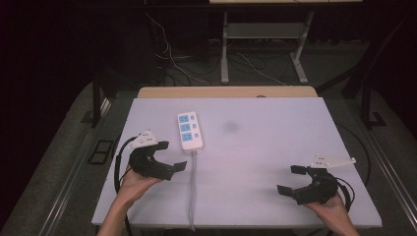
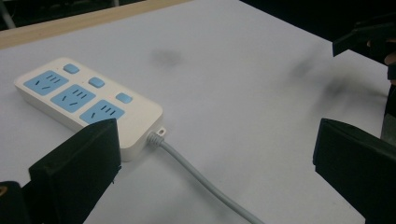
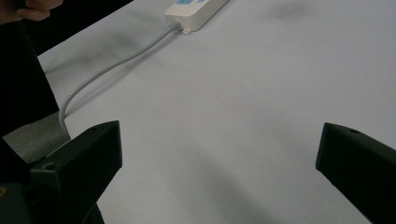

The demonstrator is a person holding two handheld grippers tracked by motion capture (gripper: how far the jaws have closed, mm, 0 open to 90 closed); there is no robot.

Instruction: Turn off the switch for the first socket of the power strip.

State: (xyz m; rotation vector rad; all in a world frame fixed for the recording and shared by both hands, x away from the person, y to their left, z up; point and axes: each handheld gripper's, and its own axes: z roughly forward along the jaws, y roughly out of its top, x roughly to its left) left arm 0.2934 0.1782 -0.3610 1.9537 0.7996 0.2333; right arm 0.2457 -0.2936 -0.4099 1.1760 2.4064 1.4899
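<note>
A white power strip (image 1: 190,130) with three blue sockets and blue switches lies on the white table (image 1: 260,142), left of centre. Its grey cable (image 1: 193,191) runs toward the near edge and over it. In the left gripper view the strip (image 2: 88,105) sits just beyond the left jaw, with the cable (image 2: 201,182) passing between the jaws. My left gripper (image 1: 173,156) is open, held just left of the strip's cable end. My right gripper (image 1: 291,180) is open at the near right, well away from the strip (image 3: 196,11), with bare table between its jaws.
A wooden desk edge (image 1: 226,92) runs behind the white table. Beyond it on the dark floor stand metal table legs (image 1: 224,49) among loose cables. A faint dark smudge (image 1: 231,127) marks the tabletop right of the strip.
</note>
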